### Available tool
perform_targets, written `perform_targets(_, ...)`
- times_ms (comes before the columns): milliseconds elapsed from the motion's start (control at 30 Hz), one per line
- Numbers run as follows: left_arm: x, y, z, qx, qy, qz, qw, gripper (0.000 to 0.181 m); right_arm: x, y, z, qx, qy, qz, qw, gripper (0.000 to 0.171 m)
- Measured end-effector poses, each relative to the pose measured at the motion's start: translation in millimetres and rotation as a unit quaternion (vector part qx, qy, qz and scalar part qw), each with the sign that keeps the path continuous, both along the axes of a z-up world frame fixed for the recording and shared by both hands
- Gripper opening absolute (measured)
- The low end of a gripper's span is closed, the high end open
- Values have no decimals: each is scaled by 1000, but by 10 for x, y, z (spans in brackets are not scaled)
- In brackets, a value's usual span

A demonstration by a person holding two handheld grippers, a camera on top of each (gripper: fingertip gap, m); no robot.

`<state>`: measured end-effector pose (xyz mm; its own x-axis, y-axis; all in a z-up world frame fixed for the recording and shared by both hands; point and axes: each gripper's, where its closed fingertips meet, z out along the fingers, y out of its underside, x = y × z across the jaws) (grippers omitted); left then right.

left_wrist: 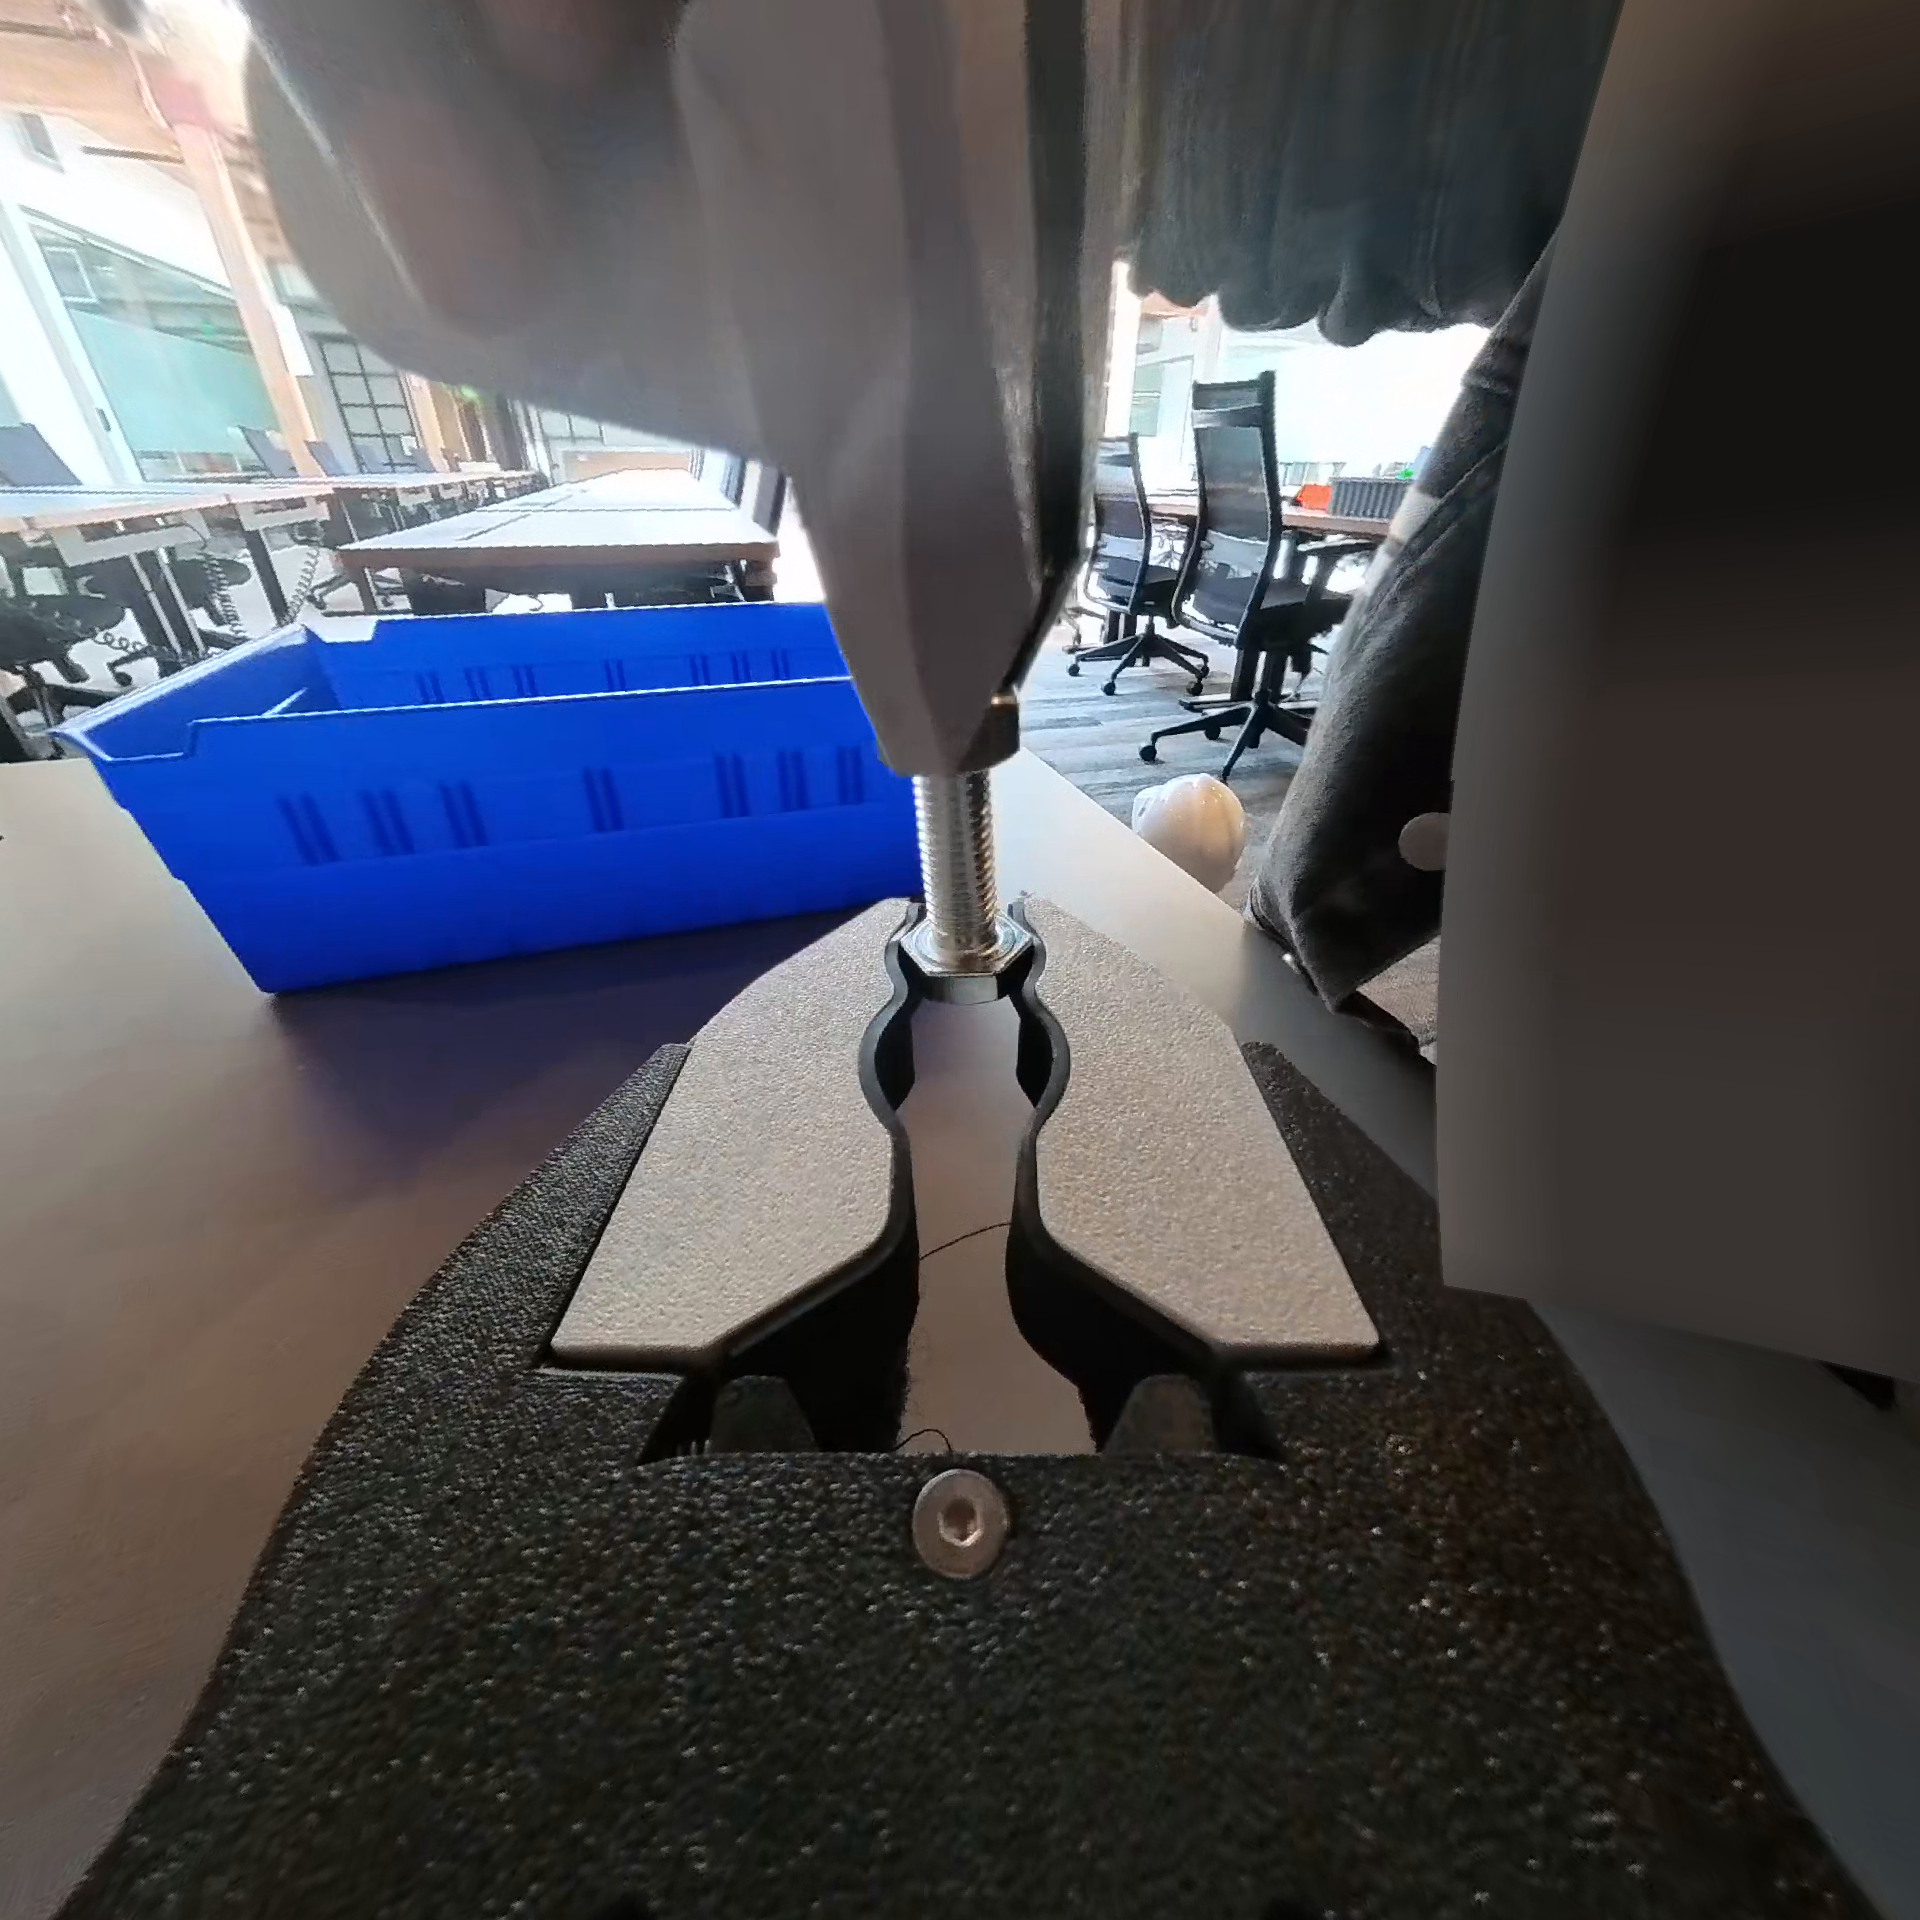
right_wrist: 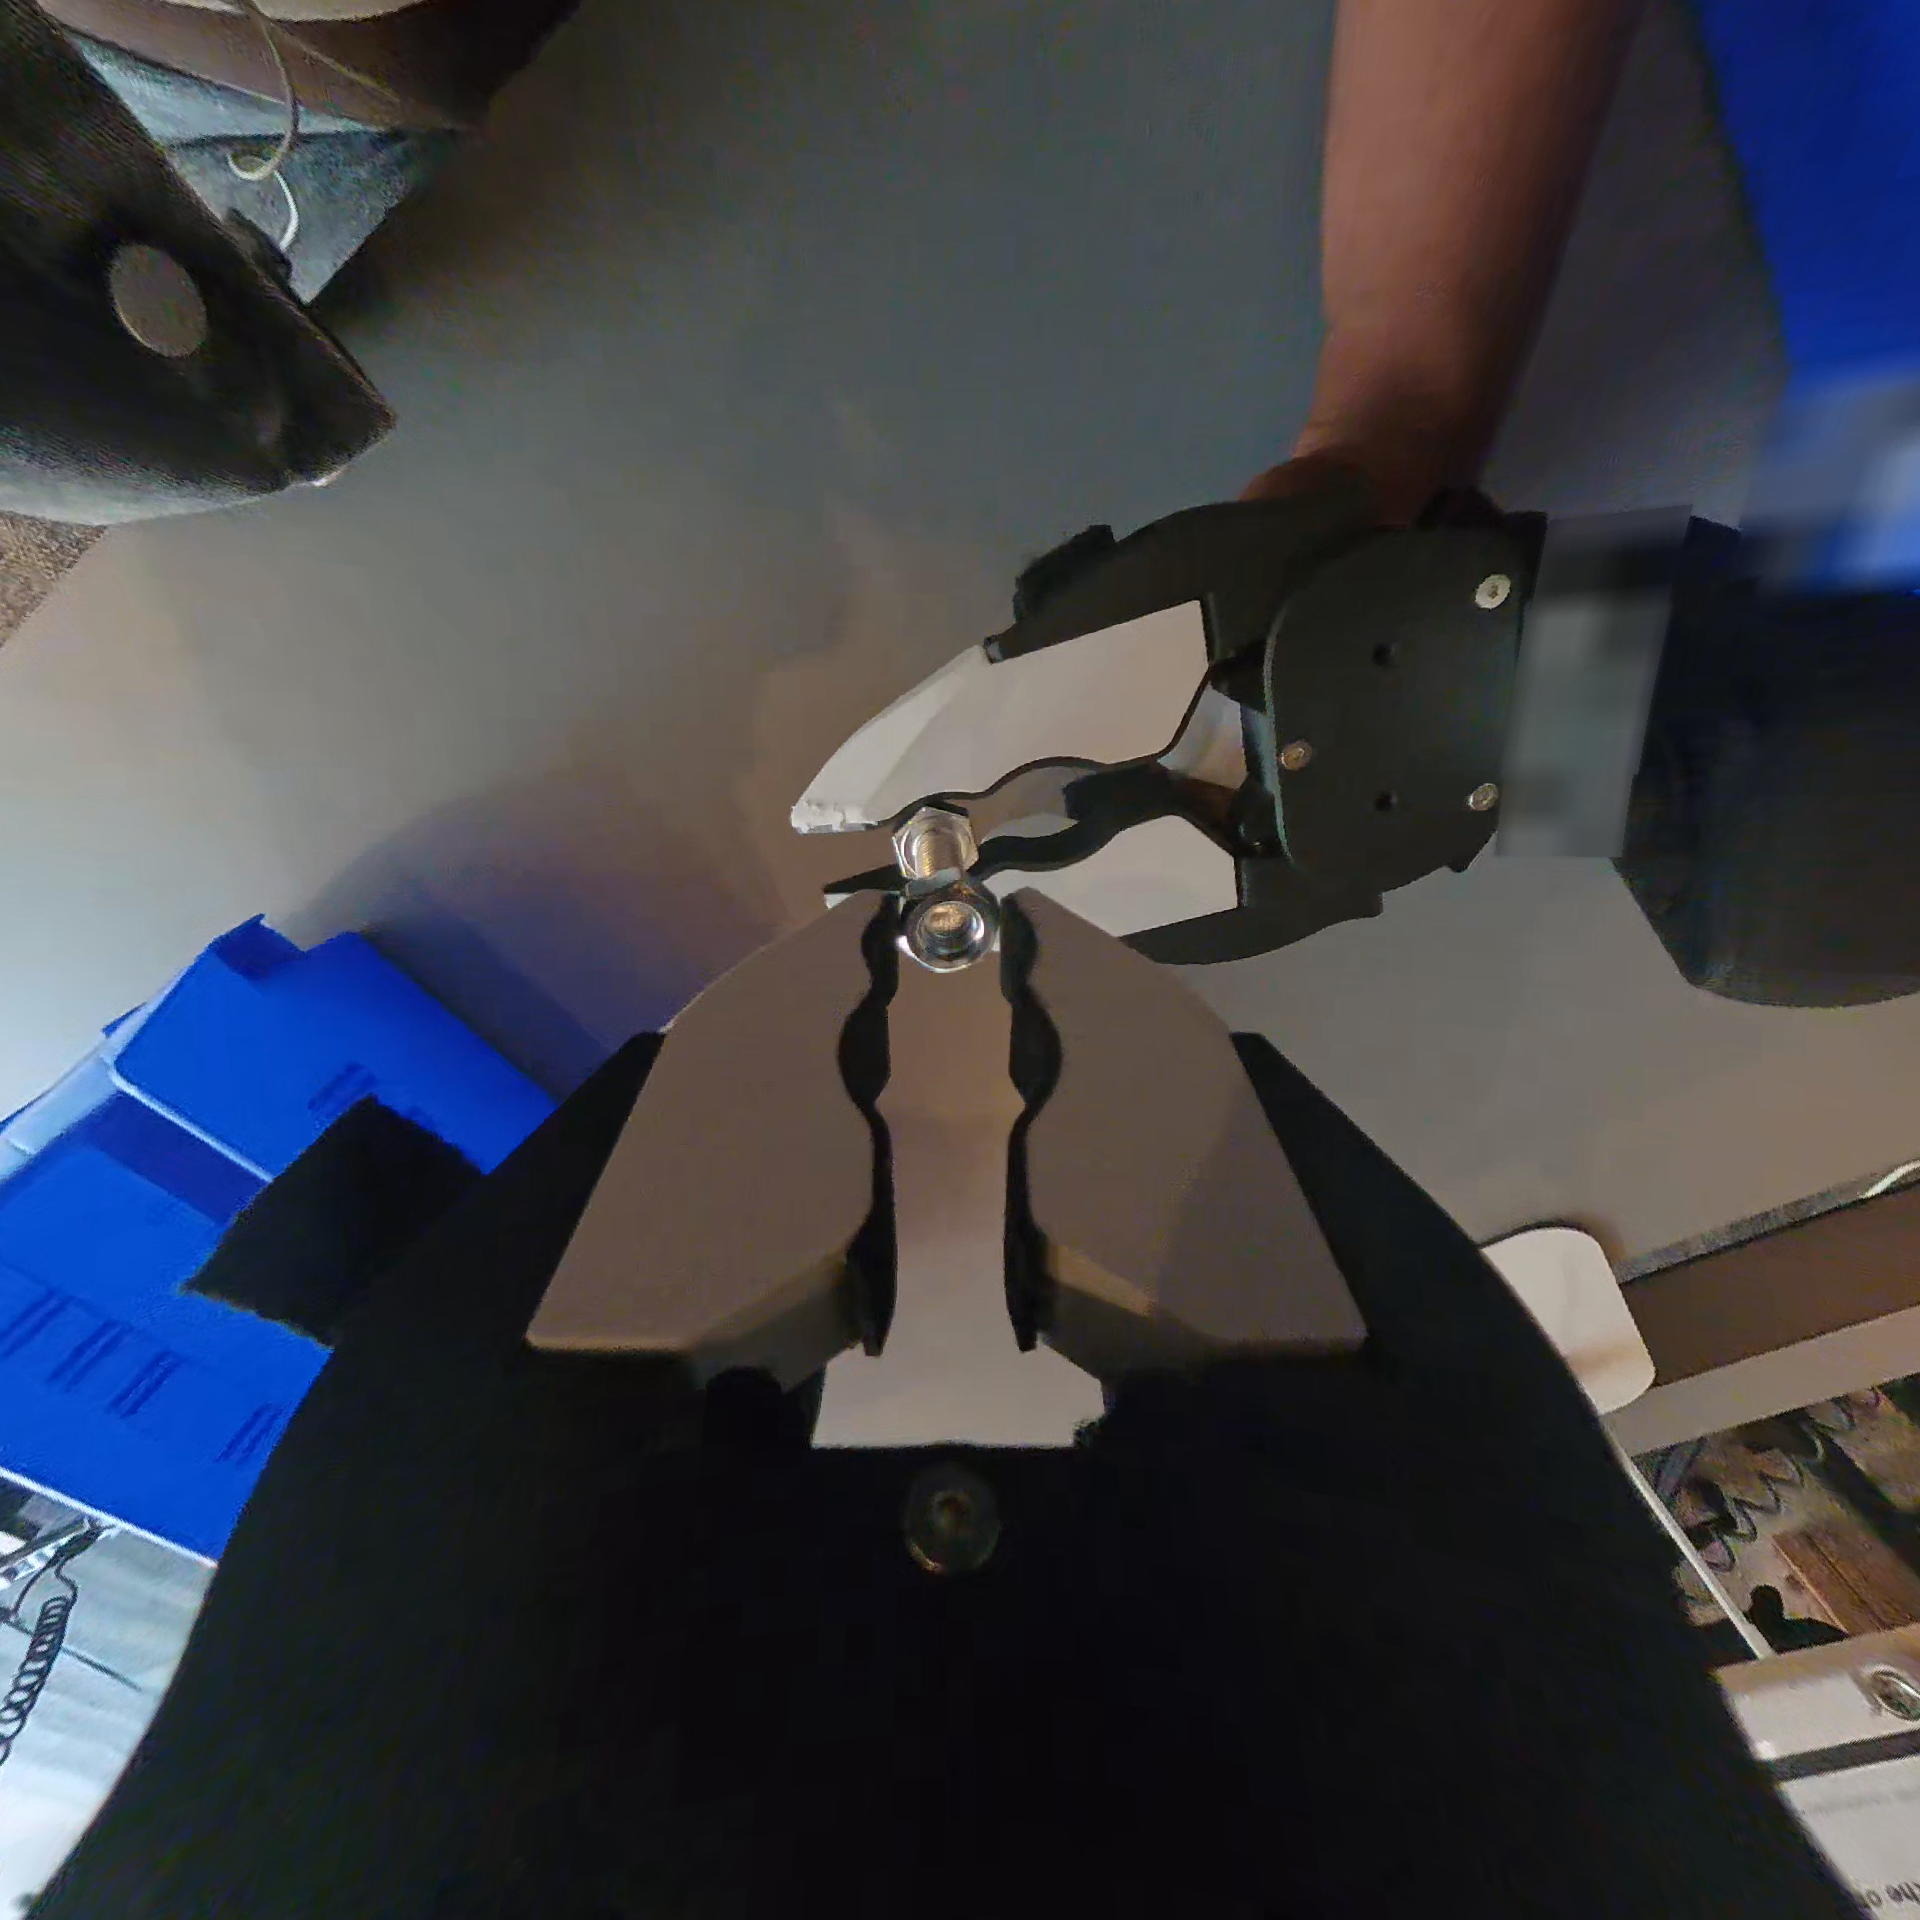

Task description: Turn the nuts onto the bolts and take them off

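A silver bolt (left_wrist: 954, 852) stands upright above the grey table (left_wrist: 208, 1195). My left gripper (left_wrist: 964, 935) is shut on a hex nut (left_wrist: 961, 961) that sits on the bolt's lower threads. My right gripper (left_wrist: 982, 727) comes down from above and is shut on the bolt's head (left_wrist: 1000, 717). The right wrist view looks down along the bolt. There my right gripper (right_wrist: 943, 914) clamps the bolt head (right_wrist: 943, 932), and the nut (right_wrist: 928, 840) lies beyond it between the fingertips of the left gripper (right_wrist: 862, 847), which reaches in from the right.
A blue plastic bin (left_wrist: 499, 790) stands on the table just behind and left of the bolt; it also shows in the right wrist view (right_wrist: 208, 1195). A person's forearm (right_wrist: 1434, 260) and dark clothing (left_wrist: 1351, 831) are close on the right. Office chairs (left_wrist: 1226, 582) stand beyond the table edge.
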<state>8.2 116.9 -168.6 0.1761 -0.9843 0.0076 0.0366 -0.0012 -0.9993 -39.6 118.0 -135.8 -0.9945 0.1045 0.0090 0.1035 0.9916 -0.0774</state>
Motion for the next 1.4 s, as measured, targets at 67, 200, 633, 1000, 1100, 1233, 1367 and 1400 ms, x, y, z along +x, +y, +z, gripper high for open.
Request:
perform_targets(67,-6,22,-5,-1,1,7,1000,15,-5,12,-2,-3,5,-12,1000,18)
perform_targets(200,-22,77,5,3,-1,37,999,15,-2,54,6,-9,22,-98,995,18)
perform_targets(633,-131,450,-20,26,20,216,976,15,-33,308,-11,11,52,-535,843,17)
perform_targets(1000,-91,400,-19,31,20,195,980,15,-136,253,68,-10,61,-479,876,52)
perform_targets(1100,-72,353,-10,31,16,170,985,15,-74,189,204,-30,55,-352,934,51)
perform_targets(1233,-72,303,12,25,3,142,990,15,-15,104,328,-43,69,-187,979,38)
perform_targets(1367,-62,262,27,21,-5,120,993,15,-15,79,344,-32,63,-100,992,28)
perform_targets(1400,-65,257,24,20,-5,116,993,15,-12,88,328,-25,56,-87,994,28)
